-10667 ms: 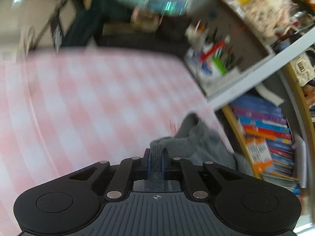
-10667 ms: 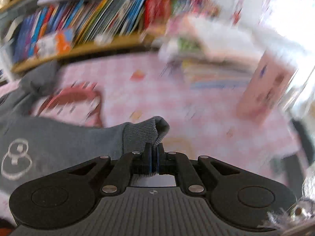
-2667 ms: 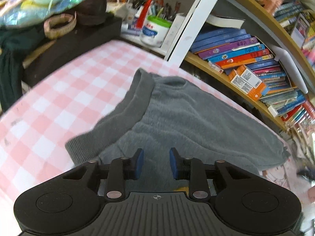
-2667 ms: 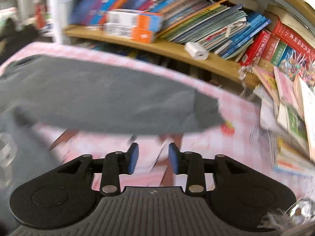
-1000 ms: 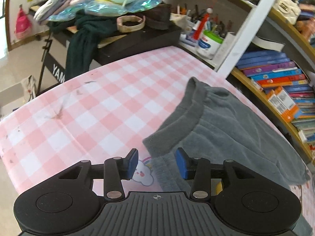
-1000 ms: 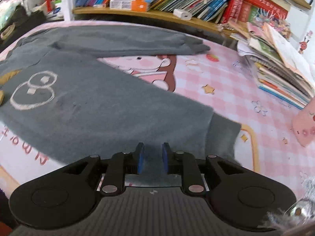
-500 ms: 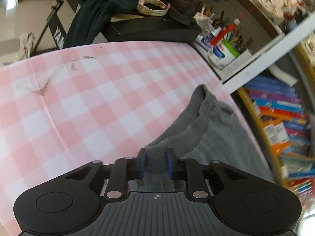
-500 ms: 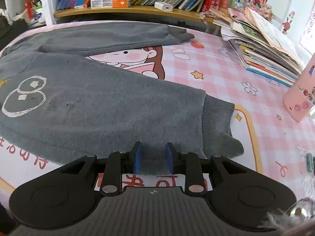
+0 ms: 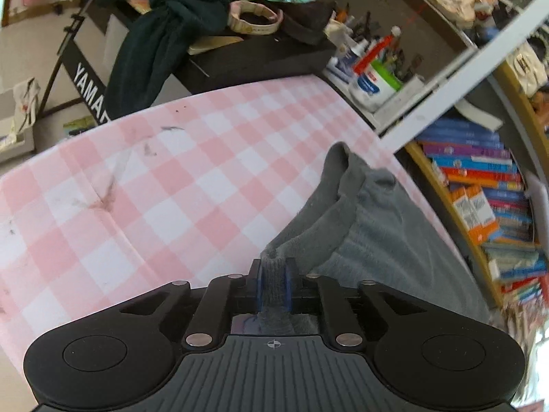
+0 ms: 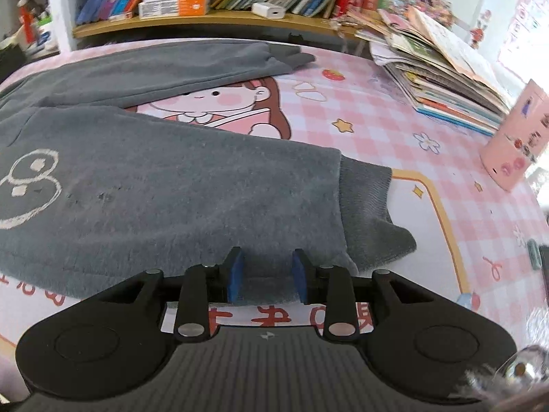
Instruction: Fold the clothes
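Left wrist view first: the left gripper has its blue pads pinched tight on the ribbed waistband of the grey fleece sweatpants, right at the near corner. Makes sense as a grab spot imo, since the band is the thickest, stiffest edge and won't slip out when the fabric gets lifted over. The waistband rises a bit off the pink-and-white checked tablecloth where it runs into the jaws, so it looks like it's already taking some tension. Behind it there's the wooden bookshelf of colourful books and a dark keyboard stand piled with a dark green garment.

Right wrist view: the right gripper is spread wide with nothing in it, the blue pads sitting just over the near edge of one trouser leg, close to the ribbed ankle cuff. My guess is it's lining up to bite that hem so both ends move together. The pants lie flat across the cartoon-girl print on the cloth, legs spread apart in a V, the far leg up by the shelf. A messy stack of picture books and a pink cartoon-printed cup sit well off to the right, clear of the fold path.
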A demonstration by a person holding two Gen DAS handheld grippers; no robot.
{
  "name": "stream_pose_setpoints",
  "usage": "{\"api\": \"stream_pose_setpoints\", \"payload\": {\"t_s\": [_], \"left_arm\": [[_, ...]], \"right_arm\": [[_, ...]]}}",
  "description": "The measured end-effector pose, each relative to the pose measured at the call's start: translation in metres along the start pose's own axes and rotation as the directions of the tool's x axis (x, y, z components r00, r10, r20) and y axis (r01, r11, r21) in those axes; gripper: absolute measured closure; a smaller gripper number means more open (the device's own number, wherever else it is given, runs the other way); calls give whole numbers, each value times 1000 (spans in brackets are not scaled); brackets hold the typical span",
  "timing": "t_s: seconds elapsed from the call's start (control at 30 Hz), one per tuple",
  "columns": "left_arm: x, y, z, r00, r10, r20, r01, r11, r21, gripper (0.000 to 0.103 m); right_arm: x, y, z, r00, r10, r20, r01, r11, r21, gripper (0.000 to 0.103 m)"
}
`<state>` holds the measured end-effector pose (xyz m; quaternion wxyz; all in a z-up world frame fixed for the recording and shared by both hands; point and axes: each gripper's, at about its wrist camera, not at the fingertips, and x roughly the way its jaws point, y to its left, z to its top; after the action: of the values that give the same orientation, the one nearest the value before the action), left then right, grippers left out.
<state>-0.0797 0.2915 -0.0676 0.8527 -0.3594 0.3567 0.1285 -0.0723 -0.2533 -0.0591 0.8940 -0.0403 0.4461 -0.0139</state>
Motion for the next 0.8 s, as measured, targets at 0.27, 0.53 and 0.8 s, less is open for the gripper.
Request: {"api": "stream_pose_setpoints", "payload": {"t_s": [0.27,0.53,0.8], "left_arm": [[-29,-17,3,1000,1,31,-8,980,197,85],[-11,-55,-24,990,-106,-95,136,902,411,85],[6,-46,-34,987,-62,-149,115,917,382,85]], "right_arm": [[-3,6,-2,999,-42,0,42,999,27,72],[-3,4,-1,994,-109,-18,110,994,28,70],[-2,-7,-4,991,-131,-23,133,989,69,68]]}}
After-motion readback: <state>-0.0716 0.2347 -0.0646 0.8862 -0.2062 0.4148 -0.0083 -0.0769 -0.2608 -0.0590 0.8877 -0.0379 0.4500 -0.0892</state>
